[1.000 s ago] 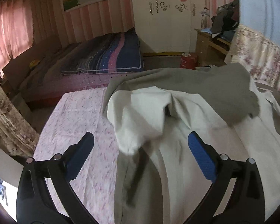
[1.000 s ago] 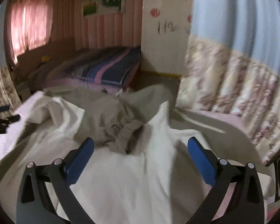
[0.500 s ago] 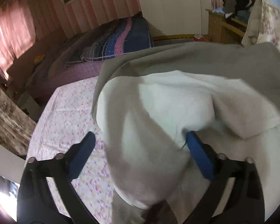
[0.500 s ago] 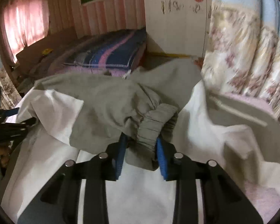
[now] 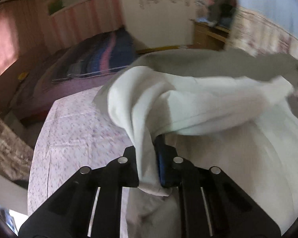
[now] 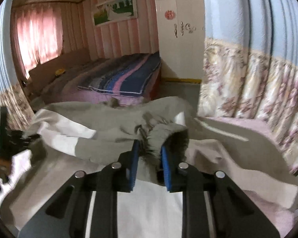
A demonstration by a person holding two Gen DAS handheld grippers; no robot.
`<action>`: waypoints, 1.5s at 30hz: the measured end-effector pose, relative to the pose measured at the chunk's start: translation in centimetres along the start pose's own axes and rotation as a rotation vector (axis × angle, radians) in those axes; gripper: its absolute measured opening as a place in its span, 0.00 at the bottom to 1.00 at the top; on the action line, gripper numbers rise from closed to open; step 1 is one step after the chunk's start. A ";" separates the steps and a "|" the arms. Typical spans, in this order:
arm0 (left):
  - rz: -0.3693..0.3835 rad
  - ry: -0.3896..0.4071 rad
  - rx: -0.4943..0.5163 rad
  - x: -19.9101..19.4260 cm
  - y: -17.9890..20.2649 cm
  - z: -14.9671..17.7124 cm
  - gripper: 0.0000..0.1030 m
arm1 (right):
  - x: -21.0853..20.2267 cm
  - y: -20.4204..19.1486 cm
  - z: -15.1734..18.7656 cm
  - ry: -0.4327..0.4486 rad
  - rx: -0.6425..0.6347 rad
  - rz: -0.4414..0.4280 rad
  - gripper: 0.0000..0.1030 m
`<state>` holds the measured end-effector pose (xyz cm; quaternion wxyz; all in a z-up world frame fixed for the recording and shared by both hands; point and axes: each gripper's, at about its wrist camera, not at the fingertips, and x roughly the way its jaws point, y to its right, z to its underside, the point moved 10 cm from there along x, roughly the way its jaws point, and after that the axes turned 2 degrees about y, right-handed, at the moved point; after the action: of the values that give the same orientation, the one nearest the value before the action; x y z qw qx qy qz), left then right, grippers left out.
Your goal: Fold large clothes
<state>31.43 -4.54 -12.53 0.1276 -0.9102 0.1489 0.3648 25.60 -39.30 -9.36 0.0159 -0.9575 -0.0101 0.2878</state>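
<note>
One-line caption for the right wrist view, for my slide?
Right gripper closing on the grey elastic cuff of a grey-and-white garment spread over the floral sheet.

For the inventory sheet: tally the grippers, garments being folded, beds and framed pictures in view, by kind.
Grippers: 2, left gripper and right gripper
Garments: 1, grey-and-white garment
Beds: 1, bed
Framed pictures: 1, wall picture
Total: 5

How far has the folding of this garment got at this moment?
Early. No finished fold shows: the garment lies rumpled on the floral sheet. In hand: the left gripper is closing on white fabric, the right gripper on the grey elastic cuff. Folding and flattening remain.
</note>
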 end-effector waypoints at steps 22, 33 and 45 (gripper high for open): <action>0.083 0.041 -0.304 -3.2 -7.2 -3.4 0.97 | 1.4 3.9 4.9 -0.121 -0.083 0.123 0.60; -0.017 -0.167 -0.323 8.7 -11.8 -5.4 0.97 | -0.1 4.2 -3.8 0.015 -0.025 0.125 0.84; -0.074 -0.170 -0.182 15.6 -8.4 -6.7 0.00 | 4.6 2.7 -1.5 -0.062 -0.063 0.131 0.84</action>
<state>49.48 -1.83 -17.75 0.0699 -0.8887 0.0703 0.4477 30.33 -41.94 -10.73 -0.0337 -0.9468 0.0432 0.3172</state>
